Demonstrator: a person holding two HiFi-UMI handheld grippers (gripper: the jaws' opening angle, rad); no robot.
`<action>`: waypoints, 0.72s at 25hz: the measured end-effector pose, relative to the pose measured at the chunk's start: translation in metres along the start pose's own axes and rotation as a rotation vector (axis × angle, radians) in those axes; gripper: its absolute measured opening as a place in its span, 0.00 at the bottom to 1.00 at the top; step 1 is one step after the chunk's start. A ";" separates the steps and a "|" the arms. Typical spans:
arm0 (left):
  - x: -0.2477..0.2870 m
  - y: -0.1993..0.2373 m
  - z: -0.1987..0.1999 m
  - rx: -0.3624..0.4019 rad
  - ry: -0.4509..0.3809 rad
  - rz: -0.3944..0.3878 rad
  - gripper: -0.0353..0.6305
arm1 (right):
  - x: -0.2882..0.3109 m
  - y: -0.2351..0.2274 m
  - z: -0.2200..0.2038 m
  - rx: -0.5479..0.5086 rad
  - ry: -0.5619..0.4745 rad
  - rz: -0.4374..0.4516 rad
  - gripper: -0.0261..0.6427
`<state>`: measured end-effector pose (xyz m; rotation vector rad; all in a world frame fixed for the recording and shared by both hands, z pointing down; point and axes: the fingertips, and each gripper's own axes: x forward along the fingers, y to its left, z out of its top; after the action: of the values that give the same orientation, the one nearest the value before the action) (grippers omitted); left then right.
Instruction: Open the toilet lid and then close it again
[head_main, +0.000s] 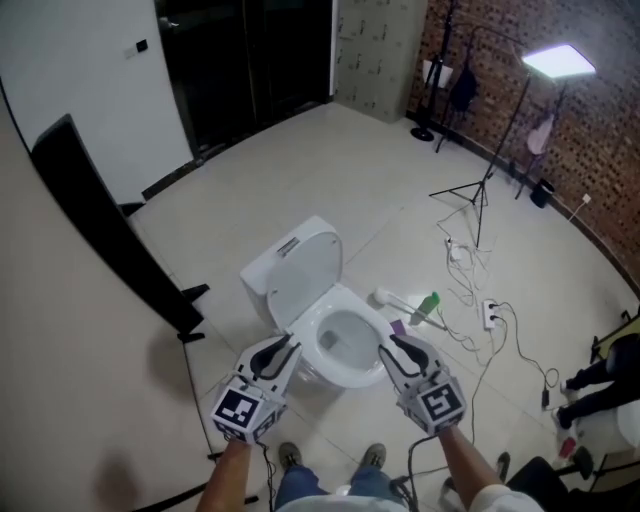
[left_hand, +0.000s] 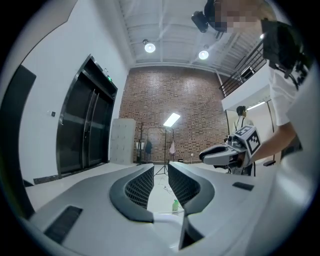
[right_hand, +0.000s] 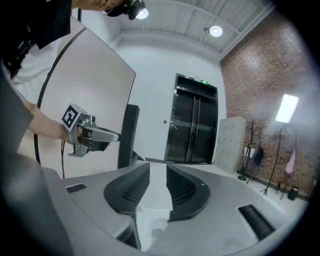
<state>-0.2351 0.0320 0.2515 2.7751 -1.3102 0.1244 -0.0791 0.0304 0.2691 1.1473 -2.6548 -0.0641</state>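
A person stands over a white toilet with a handheld gripper in each hand. The left gripper (head_main: 281, 352) and right gripper (head_main: 397, 350) hover level on either side of the seat (head_main: 322, 318), touching nothing. Each gripper's own view shows its jaws a narrow slit apart and clamped on nothing. Floor and a green bottle (left_hand: 175, 204) show through the left gap. A white strip shows through the right gap, probably the toilet beyond it rather than anything gripped. Just past the grippers the toilet lid (head_main: 305, 262) stands fully raised, leaning back on the tank (head_main: 262, 276), so the opening half of the task looks done and the closing is still to come. To close it well, one gripper should likely reach over the bowl to the lid's upper edge. There it can either widen its jaws enough to pinch the rim or hook a jaw behind it, then tip the lid forward off the tank. The lid should then be guided all the way down rather than let go, since a freed lid would probably slam onto the seat. The other gripper is best kept out of the lid's arc. To the toilet's right, cables trail to a power strip (head_main: 490, 313). A black panel (head_main: 100, 225) leans along the left wall. At the far end are dark lift doors (head_main: 245, 60) and a lit lamp panel (head_main: 558, 62) before a brick wall (head_main: 600, 150).
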 end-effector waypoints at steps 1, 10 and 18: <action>-0.006 -0.012 0.006 -0.007 -0.011 -0.007 0.18 | -0.012 0.003 0.000 0.051 -0.005 -0.003 0.19; -0.055 -0.092 0.028 -0.006 -0.025 -0.108 0.18 | -0.100 0.046 -0.001 0.166 -0.053 0.066 0.19; -0.062 -0.108 0.028 0.009 -0.027 -0.147 0.18 | -0.120 0.056 -0.006 0.086 -0.050 0.086 0.19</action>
<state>-0.1900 0.1457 0.2146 2.8780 -1.1087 0.0841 -0.0386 0.1561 0.2576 1.0688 -2.7721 0.0382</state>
